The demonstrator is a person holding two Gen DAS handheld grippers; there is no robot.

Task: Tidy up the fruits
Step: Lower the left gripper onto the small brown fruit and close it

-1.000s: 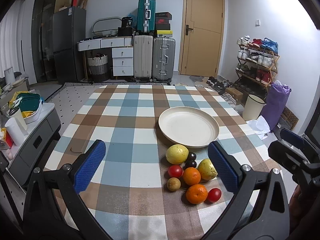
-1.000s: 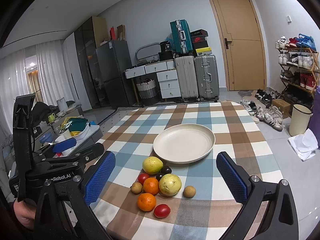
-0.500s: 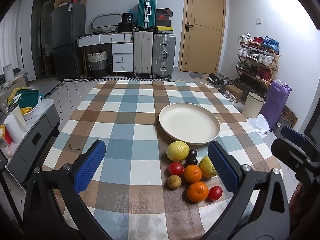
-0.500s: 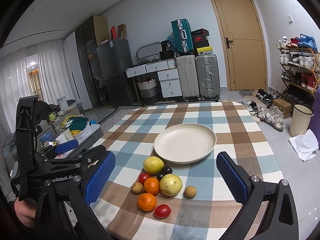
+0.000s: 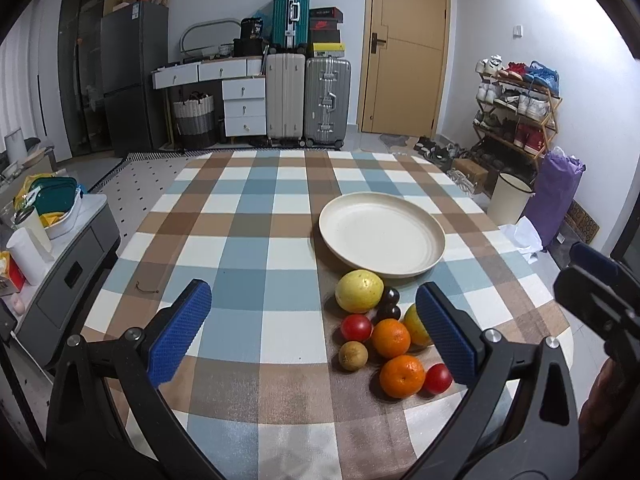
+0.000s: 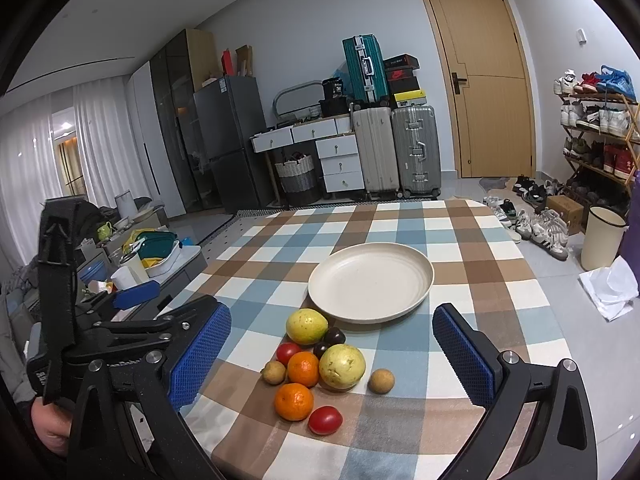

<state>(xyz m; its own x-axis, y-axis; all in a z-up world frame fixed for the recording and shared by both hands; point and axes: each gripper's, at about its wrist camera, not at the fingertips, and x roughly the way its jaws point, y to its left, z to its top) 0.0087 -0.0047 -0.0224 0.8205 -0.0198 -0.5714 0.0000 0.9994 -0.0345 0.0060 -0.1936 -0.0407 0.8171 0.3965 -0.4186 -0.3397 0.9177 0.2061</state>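
A table with a checked cloth (image 5: 256,248) of blue, brown and white squares holds everything. A big cream plate (image 5: 382,233) sits on it with nothing inside. Just in front of the plate is a bunch of fruit (image 6: 316,364) (yellow, orange, red, dark and small brown ones), packed close together.

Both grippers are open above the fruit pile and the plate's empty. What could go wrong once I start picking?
The fruits are round and packed touching: closing on the orange could nudge the yellow-green fruit or the dark plums and set them rolling.

The red tomato lies near the table's front edge; a bump might send it off.

The left gripper and right gripper aim at the same cluster and may collide.
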